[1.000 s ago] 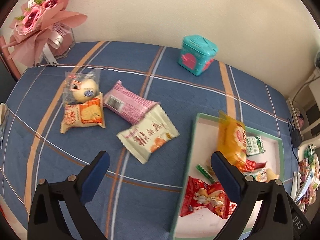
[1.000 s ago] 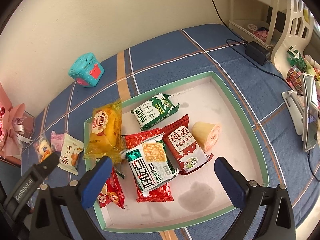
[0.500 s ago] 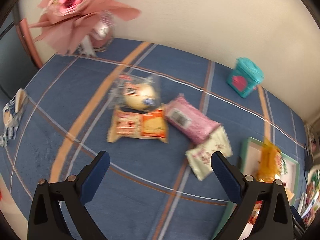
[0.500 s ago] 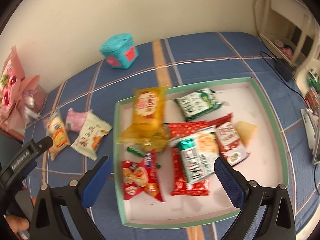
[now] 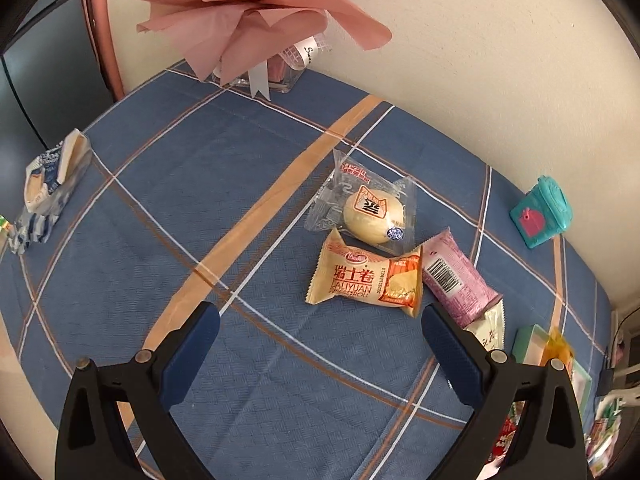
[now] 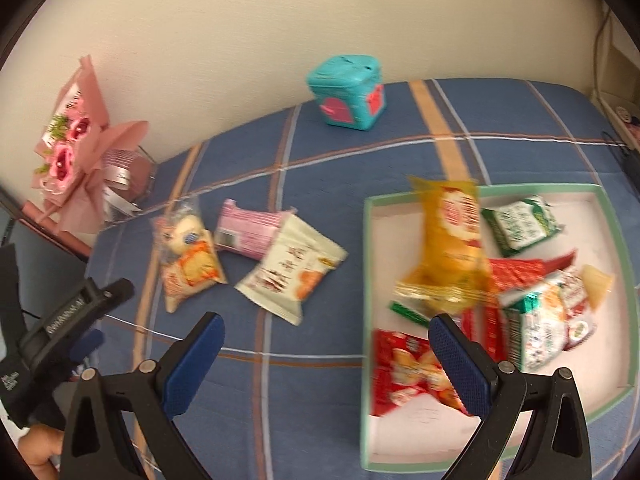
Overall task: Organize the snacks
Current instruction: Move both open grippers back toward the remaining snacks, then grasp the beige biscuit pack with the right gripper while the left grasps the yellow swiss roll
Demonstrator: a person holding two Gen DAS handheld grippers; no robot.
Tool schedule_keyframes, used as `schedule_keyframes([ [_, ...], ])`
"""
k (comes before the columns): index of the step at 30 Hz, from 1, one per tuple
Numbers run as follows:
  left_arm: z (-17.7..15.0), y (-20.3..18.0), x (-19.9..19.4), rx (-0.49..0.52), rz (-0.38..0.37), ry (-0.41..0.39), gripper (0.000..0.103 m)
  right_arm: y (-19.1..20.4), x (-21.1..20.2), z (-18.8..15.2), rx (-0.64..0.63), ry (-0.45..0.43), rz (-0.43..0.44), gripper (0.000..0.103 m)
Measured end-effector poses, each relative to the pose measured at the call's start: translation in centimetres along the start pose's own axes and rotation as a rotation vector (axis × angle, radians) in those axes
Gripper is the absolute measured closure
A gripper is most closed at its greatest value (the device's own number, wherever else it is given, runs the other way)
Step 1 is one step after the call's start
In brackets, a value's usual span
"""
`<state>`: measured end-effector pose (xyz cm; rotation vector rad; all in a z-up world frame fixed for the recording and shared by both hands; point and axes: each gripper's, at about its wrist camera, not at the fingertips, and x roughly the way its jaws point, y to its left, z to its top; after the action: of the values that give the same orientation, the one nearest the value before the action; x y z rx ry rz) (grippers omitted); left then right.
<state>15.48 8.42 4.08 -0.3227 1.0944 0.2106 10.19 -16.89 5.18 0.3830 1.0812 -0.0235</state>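
Observation:
Several snacks lie loose on the blue plaid cloth: a clear-wrapped round bun point(image 5: 374, 212), a tan Swiss-roll pack point(image 5: 366, 278), a pink pack point(image 5: 456, 280) and a white pack point(image 6: 292, 274). My left gripper point(image 5: 320, 336) is open and empty, hovering just in front of the tan pack. My right gripper point(image 6: 326, 340) is open and empty, above the cloth by the left edge of the green-rimmed tray point(image 6: 366, 264). The tray holds several packs, with a yellow one point(image 6: 452, 240) on its near left corner. The left gripper's body shows in the right wrist view point(image 6: 64, 316).
A pink bouquet point(image 5: 256, 12) in a glass vase stands at the back left by the wall. A teal box point(image 6: 346, 92) sits at the back. A blue-and-white pack point(image 5: 48, 188) lies at the cloth's left edge. Cables and a shelf are at the far right.
Both grippers have swung left. The left one now faces the loose snacks and the bouquet, away from the tray. The right one now covers the tray's left edge and the loose snacks.

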Motion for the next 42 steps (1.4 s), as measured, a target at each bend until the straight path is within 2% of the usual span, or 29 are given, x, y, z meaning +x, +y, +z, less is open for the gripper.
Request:
schedule_keyframes([
  [7,1.2,-1.7,0.6,0.048,-0.050,-0.029,0.002,1.5,2.2,1.1,0.012,-0.007,0.037,0.000],
  [13,2.1,-3.1,2.5,0.071,-0.096,-0.031,0.002,2.0,4.7,1.7,0.027,0.007,0.031,0.000],
  [19,2.1,-4.2,5.2,0.091,-0.102,0.001,0.002,2.0,7.2,2.3,0.041,0.021,0.031,0.002],
  [24,1.8,-4.7,7.3,0.112,-0.068,0.021,0.002,2.1,8.9,2.3,0.042,0.045,0.033,0.004],
  [32,1.7,-4.2,9.6,0.104,-0.060,0.063,0.002,2.1,10.8,2.2,0.041,0.066,0.021,0.012],
  [37,1.5,-4.3,10.4,0.096,-0.048,0.086,0.002,2.1,11.5,2.2,0.038,0.072,0.001,0.025],
  [38,1.5,-4.3,10.5,0.095,-0.047,0.090,0.004,2.1,11.5,2.2,0.038,0.072,-0.001,0.027],
  [39,1.5,-4.3,10.5,0.095,-0.044,0.091,0.005,2.1,11.4,2.1,0.038,0.071,0.000,0.033],
  [42,1.4,-4.3,10.4,0.090,-0.053,0.092,0.012,1.9,11.4,2.0,0.046,0.072,0.006,0.038],
])
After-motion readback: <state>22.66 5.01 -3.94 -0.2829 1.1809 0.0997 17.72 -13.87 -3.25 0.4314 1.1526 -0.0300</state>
